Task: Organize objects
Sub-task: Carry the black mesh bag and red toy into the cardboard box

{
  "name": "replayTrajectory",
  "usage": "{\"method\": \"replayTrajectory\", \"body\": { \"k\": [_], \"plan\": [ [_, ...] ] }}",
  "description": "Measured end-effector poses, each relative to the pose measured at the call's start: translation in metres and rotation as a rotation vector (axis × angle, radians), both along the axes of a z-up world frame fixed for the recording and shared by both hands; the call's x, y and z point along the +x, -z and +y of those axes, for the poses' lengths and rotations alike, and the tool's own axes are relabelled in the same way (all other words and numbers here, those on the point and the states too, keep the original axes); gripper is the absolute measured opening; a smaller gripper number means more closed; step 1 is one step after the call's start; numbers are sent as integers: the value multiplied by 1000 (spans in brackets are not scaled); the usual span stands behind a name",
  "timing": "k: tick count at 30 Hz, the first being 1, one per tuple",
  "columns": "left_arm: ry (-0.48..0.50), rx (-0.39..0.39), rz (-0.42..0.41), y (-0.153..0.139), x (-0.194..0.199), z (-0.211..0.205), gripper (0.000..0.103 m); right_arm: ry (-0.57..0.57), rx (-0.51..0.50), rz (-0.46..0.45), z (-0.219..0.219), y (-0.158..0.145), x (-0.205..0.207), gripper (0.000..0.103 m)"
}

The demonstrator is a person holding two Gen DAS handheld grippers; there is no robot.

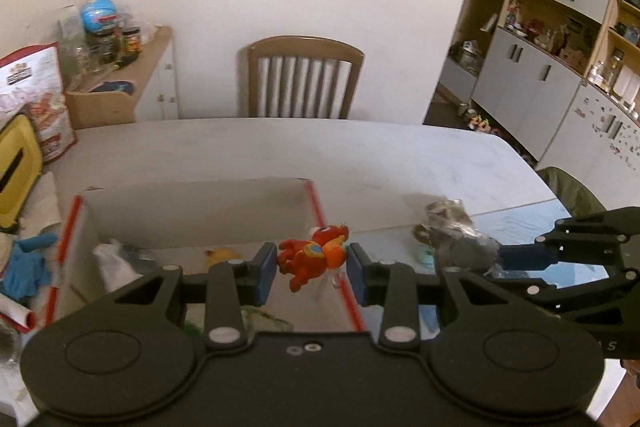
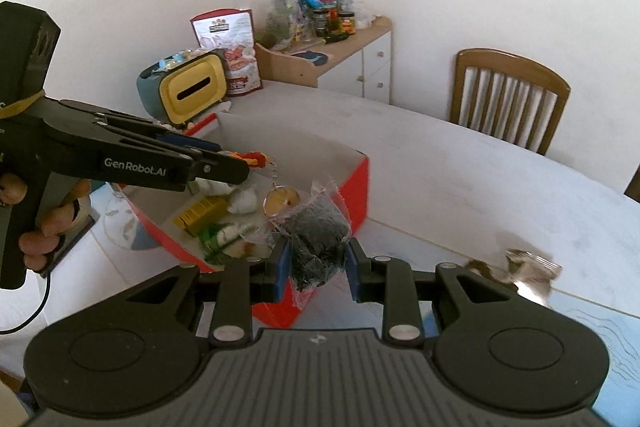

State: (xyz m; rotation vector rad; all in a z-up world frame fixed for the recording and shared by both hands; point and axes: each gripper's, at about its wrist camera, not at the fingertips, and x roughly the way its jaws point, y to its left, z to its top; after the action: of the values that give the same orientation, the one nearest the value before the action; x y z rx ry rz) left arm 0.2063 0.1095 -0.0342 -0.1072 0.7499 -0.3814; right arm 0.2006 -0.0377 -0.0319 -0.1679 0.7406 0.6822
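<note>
Gripping a red-orange plush toy (image 1: 314, 257), the left gripper (image 1: 312, 265) is holding it between its blue pads at frame centre, above the right rim of the red-edged cardboard box (image 1: 192, 211). The right gripper (image 2: 318, 265) is clamping a dark mesh bundle in clear plastic (image 2: 318, 243), lower centre of its view, over the box's near corner.

Clutter around: yellow tissue holder (image 2: 190, 89) and snack bag (image 2: 230, 49) sitting upper left of the right view, wooden chair (image 1: 304, 79) standing behind the table (image 1: 400, 163), a crumpled clear wrapper (image 2: 528, 269) lying on the table at lower right.

Right view is showing what the left view is not: box contents (yellow pack (image 2: 202, 213), green and white items), a keyring with a round charm (image 2: 280, 199) hanging from the toy, and a person's hand (image 2: 44, 223) on the left gripper's handle. Left view is showing wall cabinets (image 1: 552, 27) at upper right and blue gloves (image 1: 24, 267) at left edge.
</note>
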Motion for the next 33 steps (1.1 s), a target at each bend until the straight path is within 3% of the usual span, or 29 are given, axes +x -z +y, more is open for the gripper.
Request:
{"method": "replayTrajectory", "body": {
  "k": [9,17,33],
  "plan": [
    [-48,10,29,15,18,53,36,-22,-17,-3,60,6,17,28],
    [-76,34,82,43,31,92,36,-14,-79,36,105,36,40,28],
    [-69,119,177,101,55,116,36,6,-228,95,154,97,65,28]
  ]
}}
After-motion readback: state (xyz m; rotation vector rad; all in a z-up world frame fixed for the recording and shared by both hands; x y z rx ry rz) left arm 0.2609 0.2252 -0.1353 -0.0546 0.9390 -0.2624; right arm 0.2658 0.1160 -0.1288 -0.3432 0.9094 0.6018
